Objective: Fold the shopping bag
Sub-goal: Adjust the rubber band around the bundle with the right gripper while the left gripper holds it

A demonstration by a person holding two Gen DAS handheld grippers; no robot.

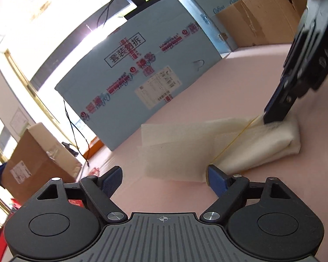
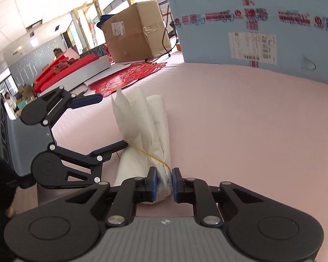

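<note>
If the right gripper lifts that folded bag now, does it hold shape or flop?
Likely flops: the bag is thin white fabric, and its loose far layers already fan apart. Probably light, since the right gripper pinches only one end. The yellow band stretched to the open left gripper may hold the middle bundled.

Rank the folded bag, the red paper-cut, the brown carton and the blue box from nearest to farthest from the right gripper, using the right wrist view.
1. folded bag, pinched in the right gripper.
2. red paper-cut, ahead-left on the table.
3. blue box, ahead-right, and brown carton, ahead-left: too close to call.
</note>
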